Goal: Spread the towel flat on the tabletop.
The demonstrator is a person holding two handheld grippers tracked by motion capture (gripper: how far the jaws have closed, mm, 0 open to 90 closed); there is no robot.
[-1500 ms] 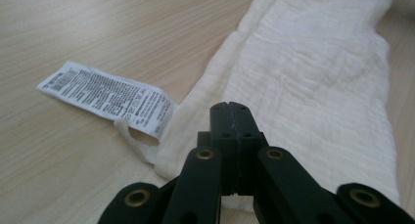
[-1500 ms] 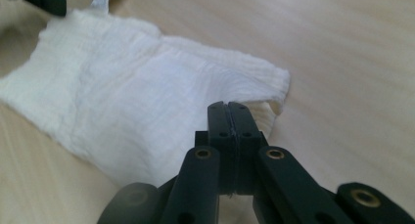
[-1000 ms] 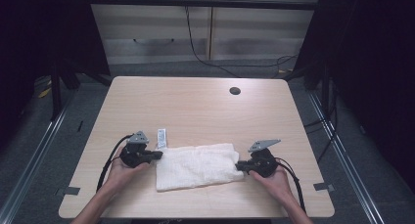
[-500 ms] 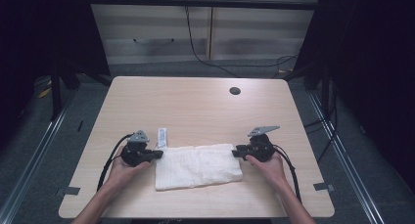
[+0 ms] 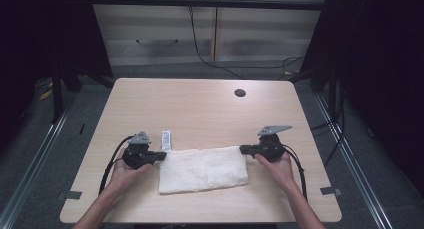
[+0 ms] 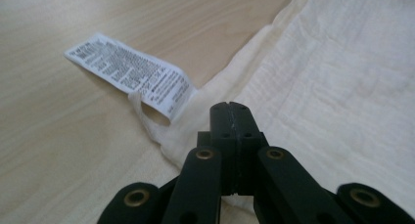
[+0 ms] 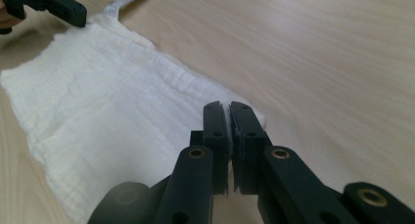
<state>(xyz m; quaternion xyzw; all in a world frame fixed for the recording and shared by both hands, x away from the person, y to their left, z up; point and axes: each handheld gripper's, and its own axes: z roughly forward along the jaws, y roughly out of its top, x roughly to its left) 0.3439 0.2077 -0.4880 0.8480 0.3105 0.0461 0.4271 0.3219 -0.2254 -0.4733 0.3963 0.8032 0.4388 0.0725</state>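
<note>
At nine o'clock: left tongs (image 5: 161,155) clamp the cloth (image 5: 202,169) corner, anchoring it.
At three o'clock: right tongs (image 5: 243,149), jaws just closing, pinch the opposite corner for folding.

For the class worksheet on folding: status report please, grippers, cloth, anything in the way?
Left gripper shut on the white cloth at its tagged corner. Right gripper just closed on the far right corner. Cloth flat on the table. Nothing in the way.

A white, crinkly folded cloth (image 5: 203,169) lies flat along the near half of the table, long side running left to right. At its far left corner a printed care label (image 5: 165,140) sticks out, lying flat on the wood
</note>
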